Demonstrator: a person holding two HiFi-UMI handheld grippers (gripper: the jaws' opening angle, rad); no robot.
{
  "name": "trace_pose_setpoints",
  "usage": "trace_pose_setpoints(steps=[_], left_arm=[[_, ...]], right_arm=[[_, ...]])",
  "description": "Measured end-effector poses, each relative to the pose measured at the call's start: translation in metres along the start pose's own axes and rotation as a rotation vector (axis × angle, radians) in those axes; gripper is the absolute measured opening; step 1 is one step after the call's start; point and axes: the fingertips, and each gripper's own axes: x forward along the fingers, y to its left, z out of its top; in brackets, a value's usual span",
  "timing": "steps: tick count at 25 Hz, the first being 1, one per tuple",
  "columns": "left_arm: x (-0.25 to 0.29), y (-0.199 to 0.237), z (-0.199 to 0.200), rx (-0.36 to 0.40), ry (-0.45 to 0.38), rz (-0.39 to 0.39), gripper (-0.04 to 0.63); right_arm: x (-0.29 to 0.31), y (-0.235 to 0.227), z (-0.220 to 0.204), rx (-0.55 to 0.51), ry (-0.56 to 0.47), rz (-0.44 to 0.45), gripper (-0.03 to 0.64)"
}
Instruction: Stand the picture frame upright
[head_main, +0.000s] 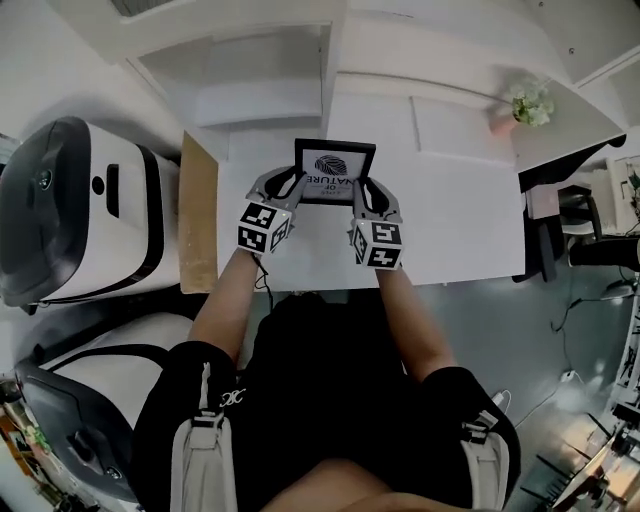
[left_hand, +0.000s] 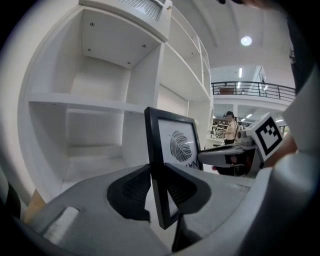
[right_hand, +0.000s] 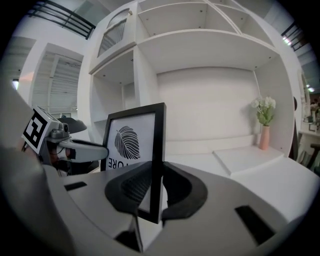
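While left tongs (left_hand: 157, 189) and right tongs (right_hand: 156, 189) pinch picture frame (head_main: 335, 166) edges | vase (right_hand: 263, 138) holds flowers (right_hand: 264, 108)

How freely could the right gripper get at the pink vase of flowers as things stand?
Probably not yet. The right gripper is shut on one edge of the picture frame, the left gripper on the other. The table toward the pink vase looks free, so only the held frame hinders it.

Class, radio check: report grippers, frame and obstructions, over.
Left gripper shut on frame, left edge. Right gripper shut on right edge. Frame near upright over table. Nothing blocking.
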Motion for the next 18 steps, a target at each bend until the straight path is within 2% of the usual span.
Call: trace_pose_setpoints(steps=[10,18], left_arm=[[0.033,0.031,-0.021,-0.020,0.014,-0.013,0.097],[0.045,0.042,-0.037,-0.006,0.025,0.030,0.097]], right_arm=[[0.048,-0.009,-0.013,-0.043,0.027,-0.011,0.071],[0.071,-0.012,-0.027,-0.065,0.054,-0.017,0.069]])
